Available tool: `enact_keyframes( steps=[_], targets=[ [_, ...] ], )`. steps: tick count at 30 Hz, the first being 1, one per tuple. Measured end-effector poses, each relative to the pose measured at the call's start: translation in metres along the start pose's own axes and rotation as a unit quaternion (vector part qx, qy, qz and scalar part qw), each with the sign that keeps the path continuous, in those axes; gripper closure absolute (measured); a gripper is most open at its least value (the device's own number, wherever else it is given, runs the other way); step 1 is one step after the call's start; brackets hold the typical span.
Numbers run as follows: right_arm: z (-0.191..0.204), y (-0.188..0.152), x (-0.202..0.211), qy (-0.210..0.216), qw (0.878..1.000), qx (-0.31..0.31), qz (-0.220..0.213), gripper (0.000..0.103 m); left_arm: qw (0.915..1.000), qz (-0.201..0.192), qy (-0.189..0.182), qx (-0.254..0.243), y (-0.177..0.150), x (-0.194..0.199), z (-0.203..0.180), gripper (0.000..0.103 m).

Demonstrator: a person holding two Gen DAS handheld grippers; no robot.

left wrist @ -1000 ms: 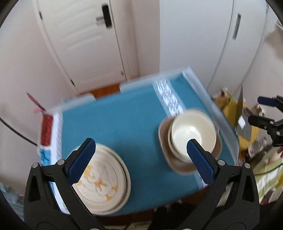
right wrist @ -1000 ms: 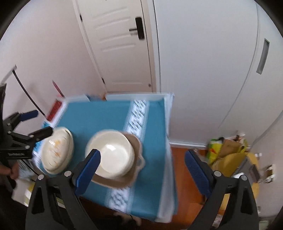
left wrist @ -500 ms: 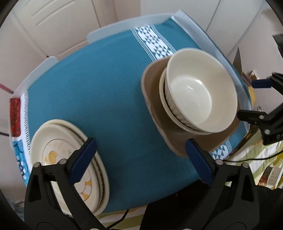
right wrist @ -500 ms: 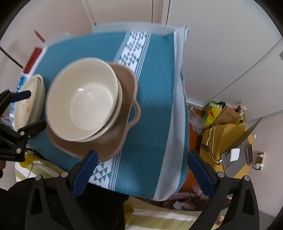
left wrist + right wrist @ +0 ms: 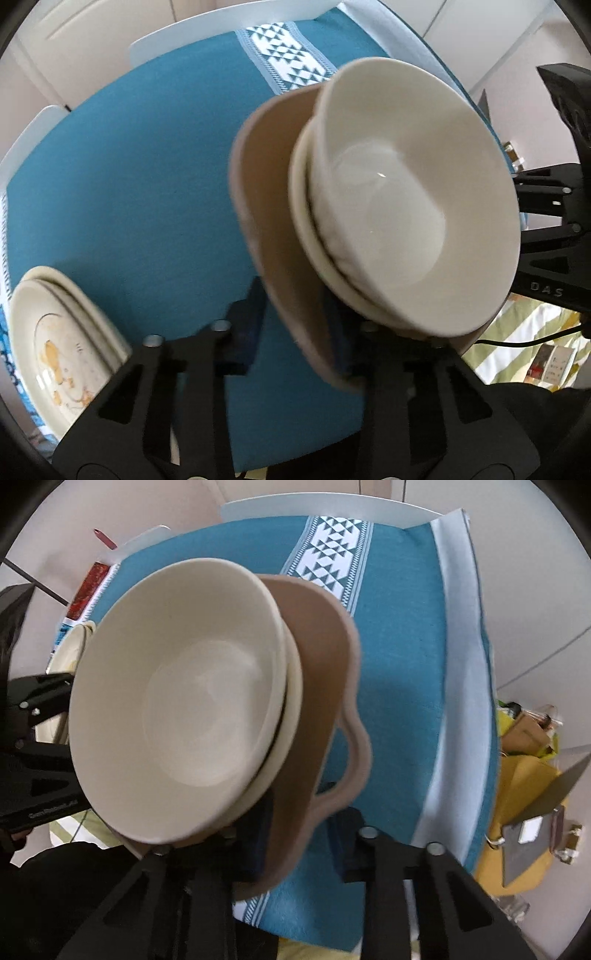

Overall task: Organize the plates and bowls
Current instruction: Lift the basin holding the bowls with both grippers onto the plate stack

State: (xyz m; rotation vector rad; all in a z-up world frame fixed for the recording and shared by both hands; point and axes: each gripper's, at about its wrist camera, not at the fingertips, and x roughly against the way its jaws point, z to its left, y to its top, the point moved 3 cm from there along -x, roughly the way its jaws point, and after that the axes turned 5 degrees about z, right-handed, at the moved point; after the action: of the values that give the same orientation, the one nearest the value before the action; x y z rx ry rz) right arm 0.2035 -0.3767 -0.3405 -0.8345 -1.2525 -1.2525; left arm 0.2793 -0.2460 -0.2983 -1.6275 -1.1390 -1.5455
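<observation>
Left wrist view: our left gripper has just been closing, and its fingers now straddle the near edge of the brown dish, one outside the rim at 7 o'clock, the other inside under the bowls, so we read it as clamped on that rim. The dish sits on the teal tablecloth of the table and carries two cream bowls, nested one in the other. They fill the frame from centre toward 2 o'clock. A separate stack of patterned plates lies at 8 o'clock, well apart from the dish.

In the right wrist view, our right gripper has likewise just been closing; its fingers pinch the dish wall just beside the looped handle, which juts toward 3 o'clock. The bowls rise from centre toward 10 o'clock, and the other gripper shows at 9 o'clock on the far side.

So we hold the dish on two opposite edges, with its load between our hands. The dish's long axis seems to run from one gripper to the other. We judge that any lift turns on keeping both hands level, since the tall bowls could slide toward whichever side drops. Both hands are equally close.
</observation>
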Motion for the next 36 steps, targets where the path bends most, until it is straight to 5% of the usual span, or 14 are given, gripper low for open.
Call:
enact_keyframes(
  steps=[3,14,23,36],
  targets=[
    [0.003,-0.002,-0.001,-0.004,1.0,0.011,-0.011,0.086,0.9998,-0.004,-0.003,-0.017,0.0,-0.003,-0.008,0.091],
    [0.012,-0.002,0.01,-0.013,0.999,0.028,-0.038,0.089,0.9993,-0.034,0.017,-0.001,0.001,0.009,-0.008,0.092],
    [0.031,0.017,0.054,-0.027,0.996,0.064,-0.063,0.089,0.9967,-0.066,0.035,0.031,0.011,0.065,0.013,0.092],
    [0.135,0.065,0.108,-0.033,0.984,0.141,-0.1,0.089,0.9901,-0.096,0.062,0.082,-0.031,0.143,0.093,0.092]
  ],
)
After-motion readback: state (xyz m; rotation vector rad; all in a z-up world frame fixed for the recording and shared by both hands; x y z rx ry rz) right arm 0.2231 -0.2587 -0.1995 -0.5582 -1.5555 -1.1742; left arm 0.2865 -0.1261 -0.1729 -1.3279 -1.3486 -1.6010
